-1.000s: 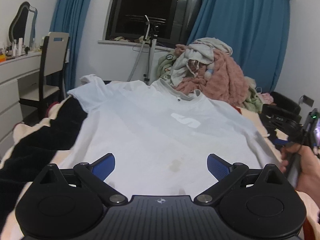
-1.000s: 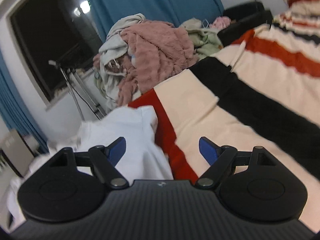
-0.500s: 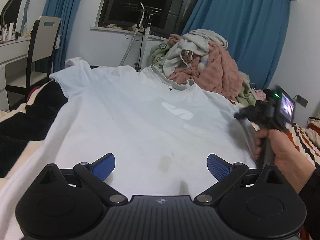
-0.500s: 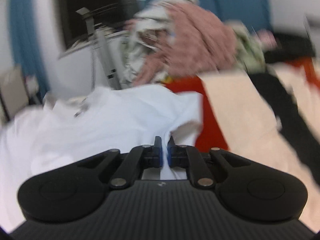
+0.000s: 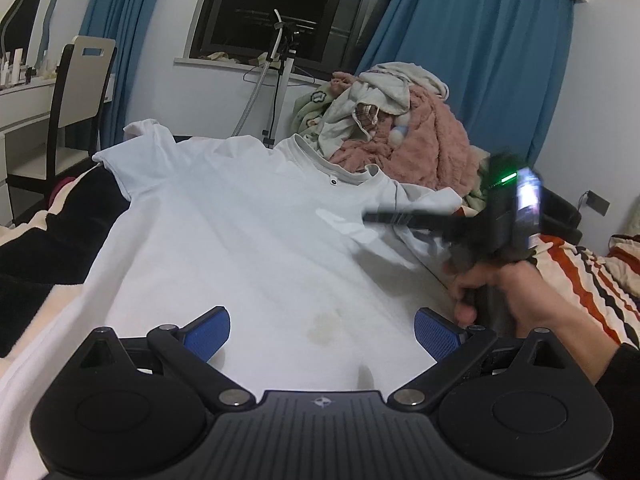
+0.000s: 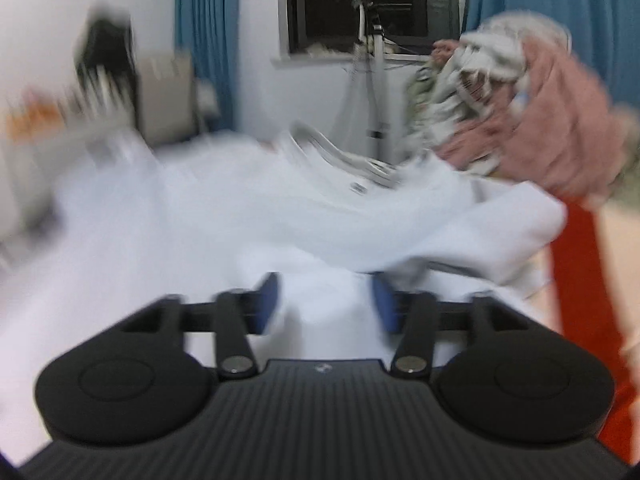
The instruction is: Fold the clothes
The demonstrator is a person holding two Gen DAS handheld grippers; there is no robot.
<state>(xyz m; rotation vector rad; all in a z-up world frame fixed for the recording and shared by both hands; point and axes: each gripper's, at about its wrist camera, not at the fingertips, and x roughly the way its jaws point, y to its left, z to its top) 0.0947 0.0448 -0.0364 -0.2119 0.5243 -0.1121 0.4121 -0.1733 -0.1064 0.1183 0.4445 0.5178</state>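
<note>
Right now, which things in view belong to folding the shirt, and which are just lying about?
Part of the job:
white T-shirt, spread flat on the striped blanket
left gripper, open over its hem
right gripper, open

Just lying about:
pile of clothes past the collar
chair
stand by the window

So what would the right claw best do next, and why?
Probably draw back clear of the shirt. The right claw is open over it, and the right sleeve already lies folded in over the body, while the left claw waits open near the hem.
</note>
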